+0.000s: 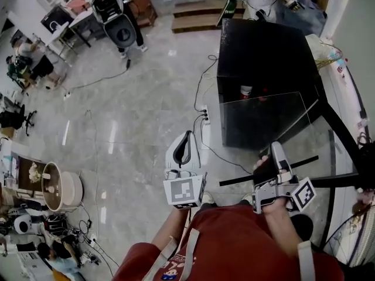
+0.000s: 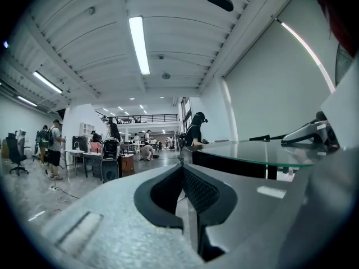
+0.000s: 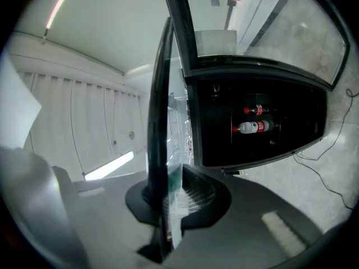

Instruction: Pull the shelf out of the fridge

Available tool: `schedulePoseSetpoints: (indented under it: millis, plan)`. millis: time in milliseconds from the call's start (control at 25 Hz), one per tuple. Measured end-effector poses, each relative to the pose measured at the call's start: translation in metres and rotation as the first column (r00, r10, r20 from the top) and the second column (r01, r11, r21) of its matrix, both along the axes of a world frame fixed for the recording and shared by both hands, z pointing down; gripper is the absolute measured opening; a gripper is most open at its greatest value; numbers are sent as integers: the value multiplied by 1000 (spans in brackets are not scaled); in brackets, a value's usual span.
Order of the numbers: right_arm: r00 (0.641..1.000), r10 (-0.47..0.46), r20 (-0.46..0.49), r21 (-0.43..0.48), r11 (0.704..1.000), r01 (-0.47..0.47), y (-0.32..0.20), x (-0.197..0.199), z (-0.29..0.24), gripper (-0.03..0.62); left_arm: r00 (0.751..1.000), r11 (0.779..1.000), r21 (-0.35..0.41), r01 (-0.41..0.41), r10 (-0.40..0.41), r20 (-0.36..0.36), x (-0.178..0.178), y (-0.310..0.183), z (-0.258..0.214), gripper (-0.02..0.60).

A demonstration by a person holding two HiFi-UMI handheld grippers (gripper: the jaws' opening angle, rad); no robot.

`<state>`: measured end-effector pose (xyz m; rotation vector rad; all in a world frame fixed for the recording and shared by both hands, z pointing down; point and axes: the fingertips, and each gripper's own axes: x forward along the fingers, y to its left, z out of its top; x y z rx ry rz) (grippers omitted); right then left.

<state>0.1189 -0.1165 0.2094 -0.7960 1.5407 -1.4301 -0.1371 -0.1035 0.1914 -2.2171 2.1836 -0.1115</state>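
Observation:
A black fridge (image 1: 263, 57) stands on the floor ahead and to the right, its inside dark, with bottles (image 3: 255, 126) lying in it. The glass shelf (image 1: 275, 122) with black edge bars hangs out in front of the fridge. My right gripper (image 1: 276, 151) is shut on the shelf's near edge; in the right gripper view the pane and its black strip (image 3: 160, 94) run straight between the jaws of the right gripper (image 3: 168, 189). My left gripper (image 1: 186, 136) hovers to the left of the shelf, shut and empty. Its jaws meet in the left gripper view (image 2: 182, 175), with the shelf (image 2: 252, 153) off to the right.
A power strip (image 1: 205, 116) and cables lie on the floor left of the fridge. Wooden pallets (image 1: 199, 16) sit behind it. Desks, chairs and people fill the far left and top. A round pot (image 1: 58, 186) stands at the left.

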Motion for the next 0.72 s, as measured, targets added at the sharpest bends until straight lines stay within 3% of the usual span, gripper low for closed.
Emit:
schedulePoseSetpoints:
  millis: [720]
  plan:
    - [1000, 20, -8, -13, 1000, -20, 1, 5, 7, 11, 1000, 1000, -9, -2, 1, -30, 7, 2, 3, -2]
